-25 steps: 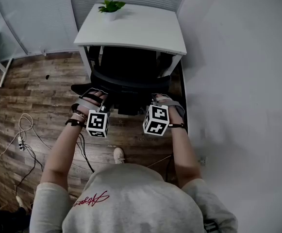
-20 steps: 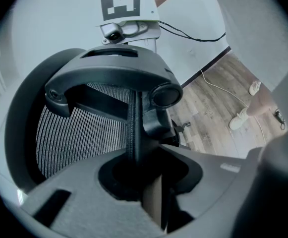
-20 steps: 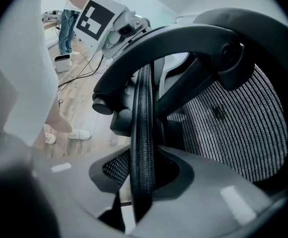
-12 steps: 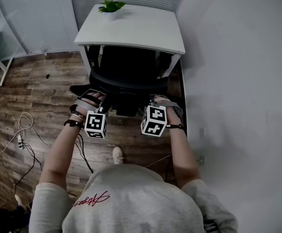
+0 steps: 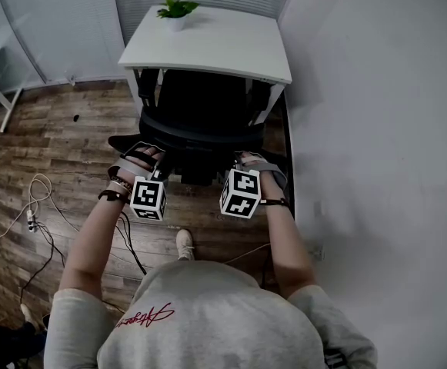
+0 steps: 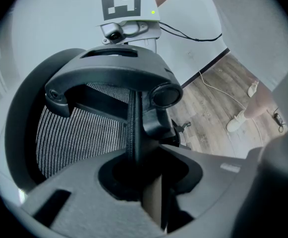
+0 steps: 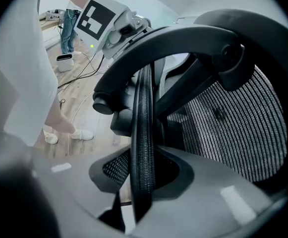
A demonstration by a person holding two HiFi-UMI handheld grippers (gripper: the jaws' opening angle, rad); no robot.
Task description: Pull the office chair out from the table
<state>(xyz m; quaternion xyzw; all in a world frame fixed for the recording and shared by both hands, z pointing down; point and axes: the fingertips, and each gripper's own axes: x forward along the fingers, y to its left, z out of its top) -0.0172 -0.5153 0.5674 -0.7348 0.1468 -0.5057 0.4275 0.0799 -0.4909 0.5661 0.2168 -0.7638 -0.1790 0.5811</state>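
Gripping the back rim of the black mesh office chair point(image 5: 204, 121): left gripper point(image 5: 160, 162) and right gripper point(image 5: 244, 160) both clamped on it. Seat looks mostly tucked under the white square table point(image 5: 215, 44). Pull step in hand, I'd judge; next needs an even, straight draw backward.

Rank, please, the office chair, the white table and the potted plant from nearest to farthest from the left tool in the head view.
1. Office chair: its backrest rim is gripped in the left tool.
2. White table: just beyond the chair, above it in view.
3. Potted plant: on the table's far edge, toward the left.
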